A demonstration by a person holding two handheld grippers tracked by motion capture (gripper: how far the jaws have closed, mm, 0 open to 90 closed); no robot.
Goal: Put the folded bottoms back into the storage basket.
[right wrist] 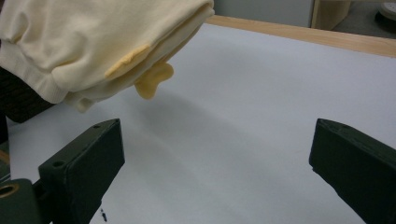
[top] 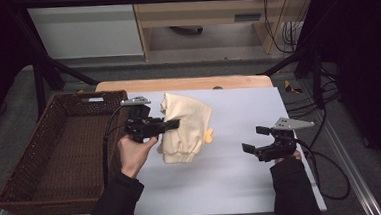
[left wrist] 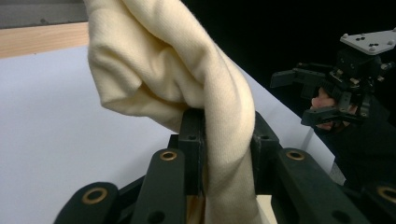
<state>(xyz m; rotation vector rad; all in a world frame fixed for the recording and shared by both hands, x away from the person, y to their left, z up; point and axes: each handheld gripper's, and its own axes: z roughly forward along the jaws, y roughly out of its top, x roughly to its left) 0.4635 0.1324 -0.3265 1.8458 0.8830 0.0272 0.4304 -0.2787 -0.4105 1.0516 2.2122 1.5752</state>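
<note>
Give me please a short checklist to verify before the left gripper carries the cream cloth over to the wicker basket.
1. Left gripper is shut on the cream cloth: ok, a fold of cloth sits between its jaws in the left gripper view.
2. Cloth lifted off the grey table cover: ok in the right gripper view, where it hangs above the cover; whether its lowest edge is free, cannot tell.
3. Right gripper open and apart from the cloth: ok.
4. Wicker basket has room inside: ok, its floor looks bare.
5. Basket beside the left gripper, nothing between them: ok.
6. Grip deep enough to hold during the move: cannot tell.
</note>
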